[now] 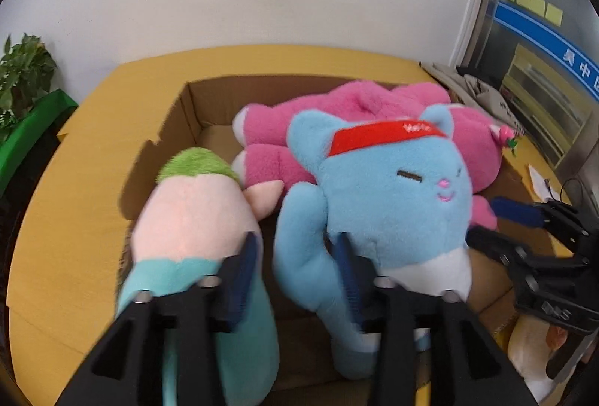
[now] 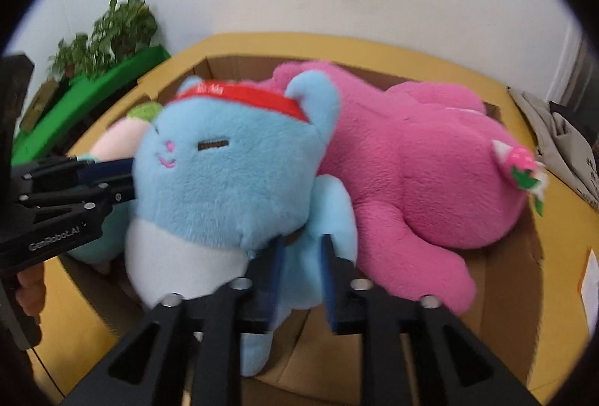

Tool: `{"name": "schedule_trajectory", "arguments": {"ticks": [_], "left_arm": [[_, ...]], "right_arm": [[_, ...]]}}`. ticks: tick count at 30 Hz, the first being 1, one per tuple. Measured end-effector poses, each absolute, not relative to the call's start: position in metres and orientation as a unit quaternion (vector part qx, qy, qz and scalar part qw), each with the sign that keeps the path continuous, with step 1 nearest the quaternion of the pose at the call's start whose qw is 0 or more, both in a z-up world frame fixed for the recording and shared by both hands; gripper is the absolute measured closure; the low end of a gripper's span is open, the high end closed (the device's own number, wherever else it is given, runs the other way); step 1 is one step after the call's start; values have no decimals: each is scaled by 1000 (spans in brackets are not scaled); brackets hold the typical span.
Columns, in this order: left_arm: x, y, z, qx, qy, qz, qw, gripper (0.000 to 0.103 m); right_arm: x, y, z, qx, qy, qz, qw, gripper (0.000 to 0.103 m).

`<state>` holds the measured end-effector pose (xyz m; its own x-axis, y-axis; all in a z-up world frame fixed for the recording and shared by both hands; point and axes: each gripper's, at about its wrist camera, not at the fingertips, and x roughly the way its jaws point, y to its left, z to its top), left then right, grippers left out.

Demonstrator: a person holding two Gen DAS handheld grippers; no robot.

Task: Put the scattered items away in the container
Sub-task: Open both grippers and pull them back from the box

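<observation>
A cardboard box (image 1: 191, 106) on a yellow table holds a big pink plush (image 1: 374, 114) and, leaning on it, a blue cat plush (image 1: 393, 189) with a red headband. A plush with a pale pink head, green tuft and teal body (image 1: 194, 219) lies at the box's left side. My left gripper (image 1: 297, 256) is open; the blue cat's limb hangs between its fingers, and the pale pink plush is outside the left finger. My right gripper (image 2: 303, 256) is open under the blue cat (image 2: 224, 174), with a light blue limb between its pads. The pink plush (image 2: 430, 162) lies to the right.
A green planter (image 1: 33, 129) with a leafy plant stands left of the table (image 1: 75, 200). A grey cloth bag (image 2: 561, 151) and a paper slip (image 2: 591, 278) lie at the right. A cream plush (image 1: 531, 350) sits low right. A hand (image 2: 30, 290) holds the left tool.
</observation>
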<state>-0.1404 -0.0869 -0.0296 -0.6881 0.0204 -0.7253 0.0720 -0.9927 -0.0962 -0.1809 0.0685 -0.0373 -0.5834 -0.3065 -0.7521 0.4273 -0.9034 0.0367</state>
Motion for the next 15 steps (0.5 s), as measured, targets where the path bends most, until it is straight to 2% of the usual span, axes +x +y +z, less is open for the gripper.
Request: {"name": "schedule_trajectory", "arguments": {"ticks": [1, 2, 6, 10, 15], "left_arm": [[-134, -91, -25, 383, 64, -921, 14, 19], [-125, -94, -19, 370, 69, -926, 12, 12], [-84, -88, 2, 334, 62, -940, 17, 12], [-45, -75, 14, 313, 45, -948, 20, 5], [-6, -61, 25, 302, 35, -953, 15, 3]], "right_arm": [[-173, 76, -29, 393, 68, -895, 199, 22], [-163, 83, -21, 378, 60, -903, 194, 16], [-134, 94, -1, 349, 43, -916, 194, 16], [-105, 92, 9, 329, 57, -924, 186, 16], [-78, 96, 16, 315, 67, -929, 182, 16]]}}
